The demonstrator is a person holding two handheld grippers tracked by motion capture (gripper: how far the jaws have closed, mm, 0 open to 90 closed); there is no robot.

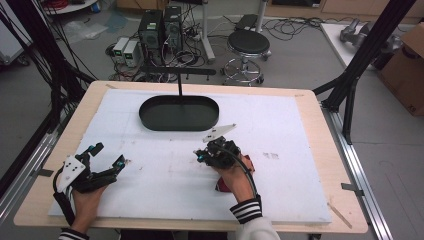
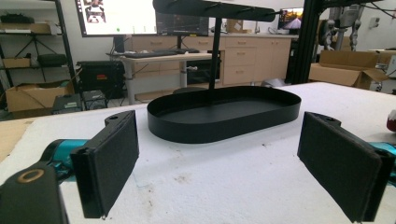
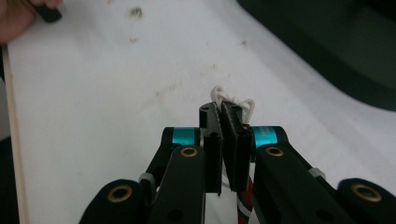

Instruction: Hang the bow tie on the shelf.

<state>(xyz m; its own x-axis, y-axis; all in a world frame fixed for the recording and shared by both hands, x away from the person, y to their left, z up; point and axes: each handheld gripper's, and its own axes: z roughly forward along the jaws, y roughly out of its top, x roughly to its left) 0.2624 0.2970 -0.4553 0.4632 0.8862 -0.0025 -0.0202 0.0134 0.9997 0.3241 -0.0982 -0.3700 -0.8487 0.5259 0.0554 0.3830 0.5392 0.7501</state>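
A black oval tray [image 1: 148, 121] lies at the back middle of the white board, and a thin post [image 1: 180, 86] rises from it to a black crossbar [image 1: 177, 71]. My left gripper [image 1: 110, 154] rests at the near left, open and holding nothing. From it I look across at the tray's wall [image 2: 224, 126], with bare board between its pads [image 2: 112, 163]. My right gripper [image 1: 199, 156] is near the board's middle, in front of the tray. It is shut [image 3: 223, 112] on a white cord loop [image 3: 218, 94] of a red item [image 1: 222, 186], which the hand mostly hides.
The white foam board [image 1: 300, 150] covers a wooden table [image 1: 337, 165]. Beyond the far edge stand a black stool [image 1: 248, 42] and computer towers [image 1: 160, 30] with cables. Black frame posts [image 1: 372, 42] rise at the right, next to a cardboard box [image 1: 407, 70].
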